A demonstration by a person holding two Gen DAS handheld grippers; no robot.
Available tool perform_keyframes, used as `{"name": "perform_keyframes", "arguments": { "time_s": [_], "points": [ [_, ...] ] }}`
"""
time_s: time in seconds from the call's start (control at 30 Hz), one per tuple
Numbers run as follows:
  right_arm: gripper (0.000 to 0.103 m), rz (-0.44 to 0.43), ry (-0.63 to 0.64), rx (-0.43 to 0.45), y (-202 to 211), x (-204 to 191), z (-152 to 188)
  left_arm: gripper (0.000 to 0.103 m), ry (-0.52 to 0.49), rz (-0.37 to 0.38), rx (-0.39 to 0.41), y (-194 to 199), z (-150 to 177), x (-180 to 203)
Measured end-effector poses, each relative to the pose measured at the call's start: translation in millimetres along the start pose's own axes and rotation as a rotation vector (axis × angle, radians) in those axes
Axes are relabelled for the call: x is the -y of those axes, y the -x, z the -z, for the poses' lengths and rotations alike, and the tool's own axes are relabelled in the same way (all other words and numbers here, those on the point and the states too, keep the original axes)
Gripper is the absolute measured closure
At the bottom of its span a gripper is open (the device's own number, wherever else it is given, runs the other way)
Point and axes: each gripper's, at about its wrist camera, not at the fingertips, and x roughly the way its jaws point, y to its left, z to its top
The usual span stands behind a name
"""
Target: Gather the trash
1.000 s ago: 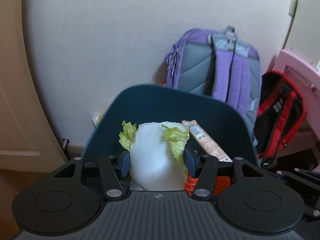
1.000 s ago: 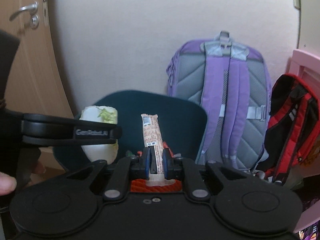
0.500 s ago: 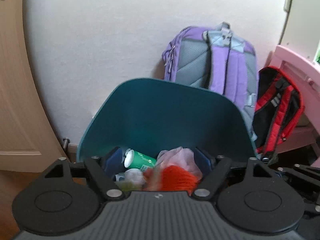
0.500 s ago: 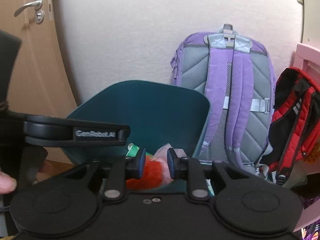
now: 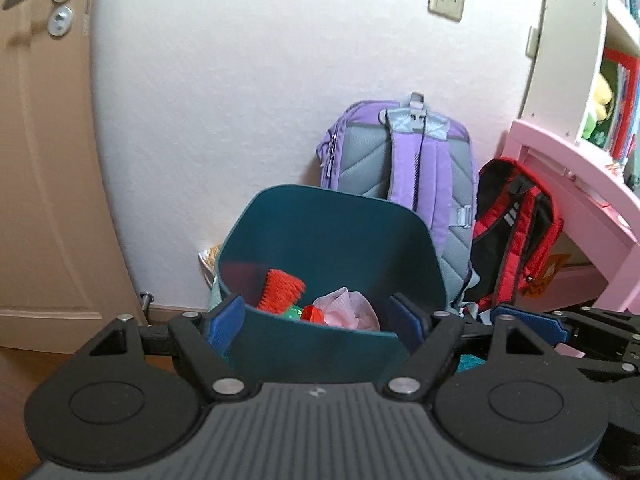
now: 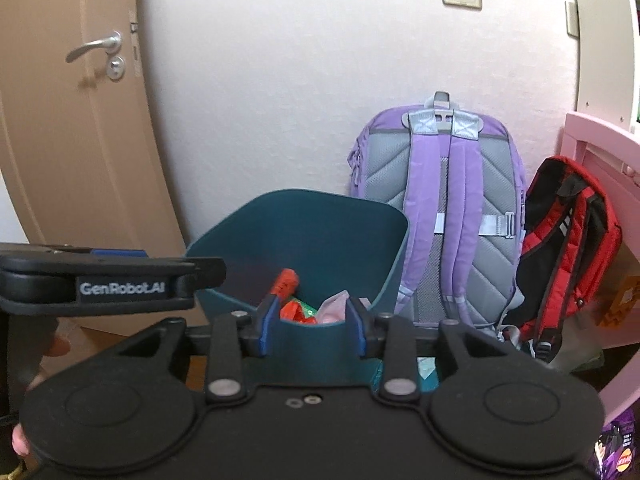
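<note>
A teal trash bin (image 5: 328,232) stands on the floor against the wall, below and beyond both grippers. Inside it lie a red ribbed piece (image 5: 280,290), a crumpled pink bag (image 5: 344,306) and a bit of green packaging (image 5: 294,312). My left gripper (image 5: 316,322) is open wide above the bin's near rim, with nothing between its blue pads. My right gripper (image 6: 313,324) hangs over the same bin (image 6: 304,224); its jaws are opening and hold nothing. The left gripper (image 6: 116,276) shows side-on at the left of the right wrist view.
A purple backpack (image 5: 400,160) and a red-and-black backpack (image 5: 516,232) lean on the wall right of the bin. A pink desk (image 5: 560,160) stands at the far right, a wooden door (image 5: 40,160) at the left. A snack packet (image 6: 616,452) lies on the floor.
The left gripper let go of the lettuce in white wrap and the right released the long snack wrapper; both are now out of sight. Both grippers drew back and up from the bin.
</note>
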Motion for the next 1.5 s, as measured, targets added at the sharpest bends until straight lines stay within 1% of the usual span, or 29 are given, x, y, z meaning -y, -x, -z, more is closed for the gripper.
{"name": "perform_keyframes", "arguments": {
  "time_s": [0.17,0.3,0.37,0.43,0.5,0.57,0.63,0.7,0.73,0.8,0.87,1.0,1.07,1.3,1.5],
  "points": [
    [0.062,-0.009,0.023,0.036,27,-9,11,0.024,-0.026,-0.011,0.063,42,18,5],
    [0.056,-0.014,0.033,0.064,45,-13,21,0.024,-0.037,-0.03,0.09,70,35,6],
    [0.056,-0.024,0.028,0.071,52,-14,26,0.024,-0.042,-0.032,0.102,81,43,7],
    [0.051,-0.032,0.029,0.082,60,-15,30,0.024,-0.044,-0.035,0.112,91,50,5],
    [0.043,-0.041,0.03,0.1,68,-17,34,0.022,-0.056,-0.044,0.126,100,58,5],
    [0.039,-0.053,0.028,0.113,75,-19,38,0.022,-0.071,-0.052,0.141,108,65,5],
    [0.035,-0.07,0.026,0.124,81,-21,42,0.019,-0.079,-0.055,0.146,113,69,6],
    [0.027,-0.075,0.024,0.141,87,-22,45,0.016,-0.075,-0.07,0.153,119,75,5],
    [0.024,-0.079,0.024,0.15,89,-23,46,0.015,-0.072,-0.074,0.156,121,77,5],
    [0.017,-0.083,0.024,0.164,93,-24,47,0.013,-0.066,-0.07,0.155,124,80,3],
    [0.014,-0.085,0.027,0.175,96,-25,49,0.012,-0.06,-0.061,0.153,126,82,2],
    [0.002,-0.091,0.024,0.203,101,-25,51,0.005,-0.051,-0.064,0.157,130,86,-1],
    [0.0,-0.088,0.029,0.213,103,-24,53,0.004,-0.048,-0.062,0.162,133,87,-1],
    [0.0,-0.083,0.038,0.223,108,-25,53,0.004,-0.047,-0.081,0.197,143,88,1],
    [0.0,-0.075,0.031,0.241,115,-25,54,0.003,-0.033,-0.067,0.223,153,89,-1]
  ]
}}
